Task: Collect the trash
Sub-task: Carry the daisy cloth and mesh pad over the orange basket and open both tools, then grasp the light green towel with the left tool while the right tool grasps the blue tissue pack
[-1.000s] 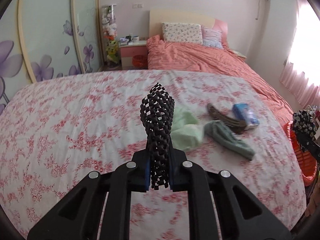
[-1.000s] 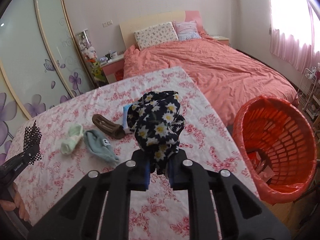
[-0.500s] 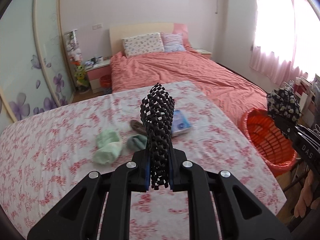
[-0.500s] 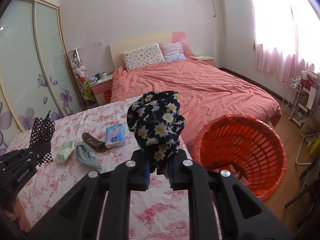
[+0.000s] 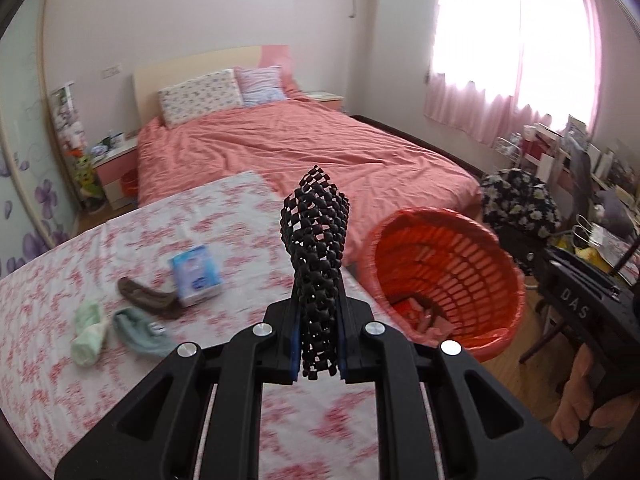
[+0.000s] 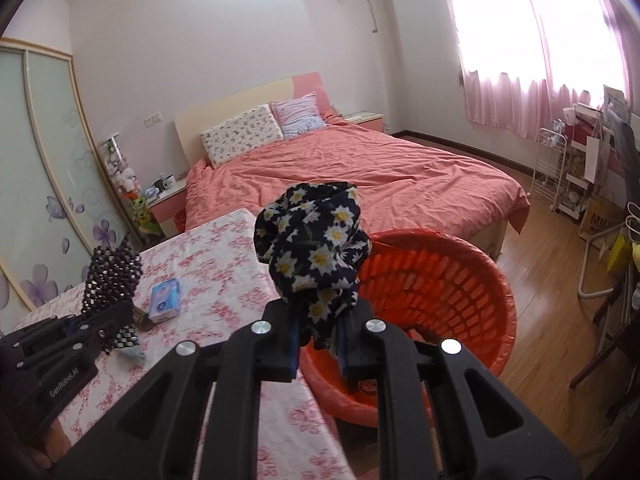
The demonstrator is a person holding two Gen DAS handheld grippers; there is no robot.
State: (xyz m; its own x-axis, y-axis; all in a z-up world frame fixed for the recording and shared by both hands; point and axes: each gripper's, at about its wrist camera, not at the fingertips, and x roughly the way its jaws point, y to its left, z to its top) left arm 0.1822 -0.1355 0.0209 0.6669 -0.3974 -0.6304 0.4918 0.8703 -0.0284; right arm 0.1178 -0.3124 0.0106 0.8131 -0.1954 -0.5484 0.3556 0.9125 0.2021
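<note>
My left gripper point(image 5: 318, 346) is shut on a black net-like piece point(image 5: 316, 248) that stands up from its jaws over the flowered table edge. The right gripper point(image 6: 318, 340) is shut on a dark daisy-print cloth point(image 6: 316, 248), held over the near rim of the red plastic basket point(image 6: 448, 280). In the left wrist view the basket point(image 5: 460, 264) sits on the floor right of the table, with the daisy cloth point(image 5: 520, 204) just beyond its far rim. Some red scraps lie in the basket's bottom.
On the table's flowered cloth point(image 5: 80, 280) lie a pale green sock point(image 5: 88, 330), a grey-blue sock point(image 5: 140, 332), a brown sock point(image 5: 148, 298) and a tissue pack point(image 5: 196, 274). A bed with a salmon cover point(image 6: 360, 172) stands behind. Shelves and clutter line the right wall.
Both grippers have swung right, away from the table's middle toward the red basket. The basket now fills the right of both views, and each gripper still holds its item.
</note>
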